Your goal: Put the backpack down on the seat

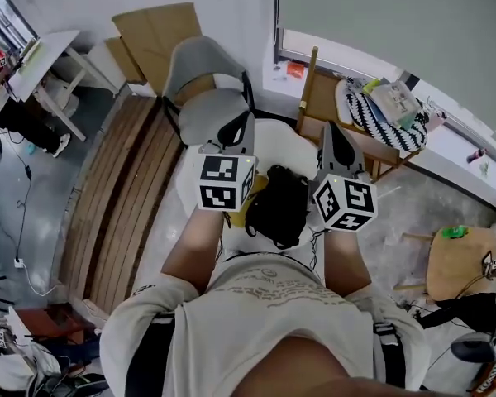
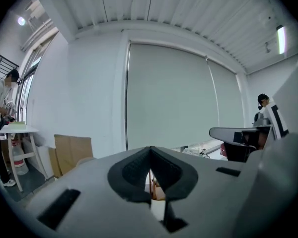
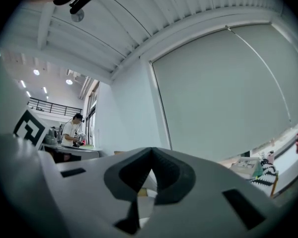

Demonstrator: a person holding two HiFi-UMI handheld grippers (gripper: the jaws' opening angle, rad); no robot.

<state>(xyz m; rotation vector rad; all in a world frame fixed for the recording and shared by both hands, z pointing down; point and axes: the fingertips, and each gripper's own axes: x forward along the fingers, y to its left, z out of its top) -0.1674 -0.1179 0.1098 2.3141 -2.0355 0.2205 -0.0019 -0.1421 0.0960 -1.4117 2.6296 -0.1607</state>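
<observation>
In the head view a black backpack (image 1: 277,209) with a yellow patch lies low between my two forearms, against a white rounded seat (image 1: 274,143). Both grippers are raised above it and point level toward the far wall. My left gripper (image 1: 245,124) is shut, and in its own view the left gripper (image 2: 150,171) has its dark pads together with nothing between them. My right gripper (image 1: 331,132) is shut too, and the right gripper (image 3: 149,170) shows empty, closed pads. No strap shows in either pair of jaws. The marker cubes hide part of the backpack's sides.
A grey chair (image 1: 205,98) stands just beyond the white seat, cardboard (image 1: 155,30) behind it. A wooden chair with a striped cloth (image 1: 382,116) is at the right, and a slatted wooden bench (image 1: 116,201) at the left. A person (image 2: 0,114) works at a white table (image 1: 41,56).
</observation>
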